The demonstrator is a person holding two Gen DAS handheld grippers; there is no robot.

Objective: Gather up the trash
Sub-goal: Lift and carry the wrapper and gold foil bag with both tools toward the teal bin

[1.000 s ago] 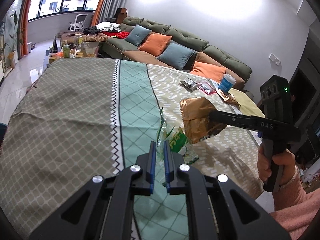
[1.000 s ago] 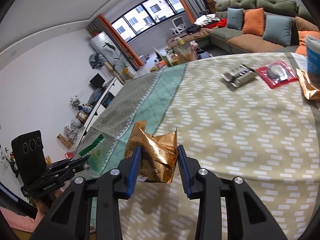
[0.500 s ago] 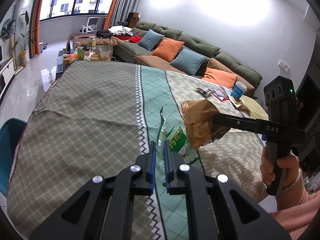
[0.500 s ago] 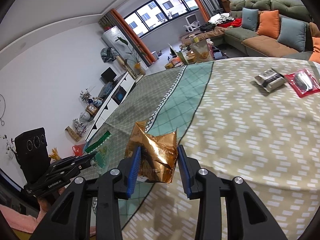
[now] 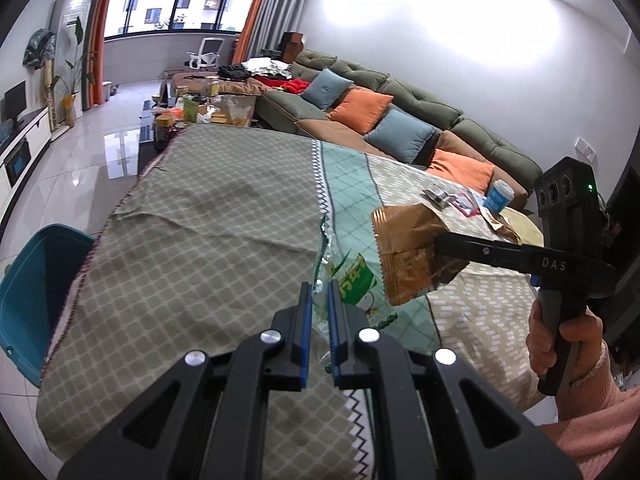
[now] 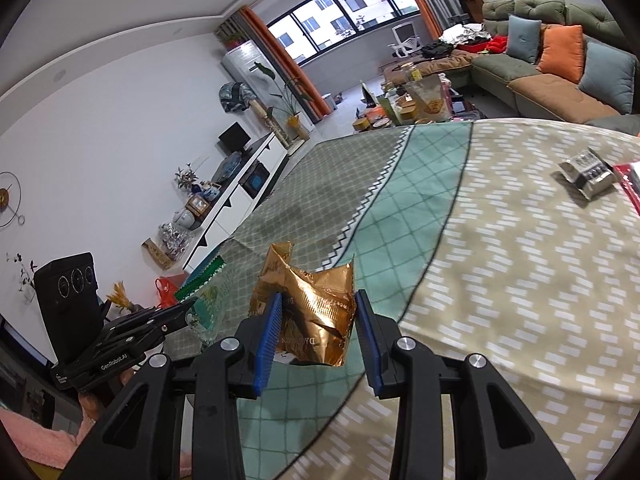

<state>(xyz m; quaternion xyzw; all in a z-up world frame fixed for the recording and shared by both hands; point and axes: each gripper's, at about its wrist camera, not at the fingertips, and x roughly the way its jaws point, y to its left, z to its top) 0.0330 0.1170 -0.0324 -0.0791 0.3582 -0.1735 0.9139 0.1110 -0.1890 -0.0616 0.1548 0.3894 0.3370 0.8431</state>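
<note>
Living room with a long table under a patterned tablecloth (image 5: 208,256), seen over both hand-held grippers. Left gripper (image 5: 319,300): its blue pads are nearly together and pinch a clear plastic wrapper with green print (image 5: 352,276), which stands up from between them, above the cloth. Right gripper (image 6: 316,312): its blue pads are partly apart and clamp a crumpled gold foil packet (image 6: 312,312) from both sides; the packet fills the gap and sticks out ahead of the fingertips, clear of the table.

In the left wrist view the gold packet (image 5: 408,252) hangs just to the right of the green-printed wrapper, the two nearly touching, with the right gripper's black body behind it and a hand (image 5: 568,340) in a pink sleeve on its grip. In the right wrist view the left gripper (image 6: 176,316) appears low at left, the wrapper's green edge at its tip.

Farther ahead and to the right of the right gripper, lying on the beige part of the cloth: a silver packet (image 6: 588,172) and, beside it, a red packet (image 6: 632,184) cut by the frame. Beyond these, at the table's far end: another gold wrapper (image 5: 500,224) and a blue cup (image 5: 498,196). Left of the left gripper, below the table edge: a blue bin (image 5: 36,280). Behind the table: a green sofa (image 5: 420,96) with orange and blue cushions.
</note>
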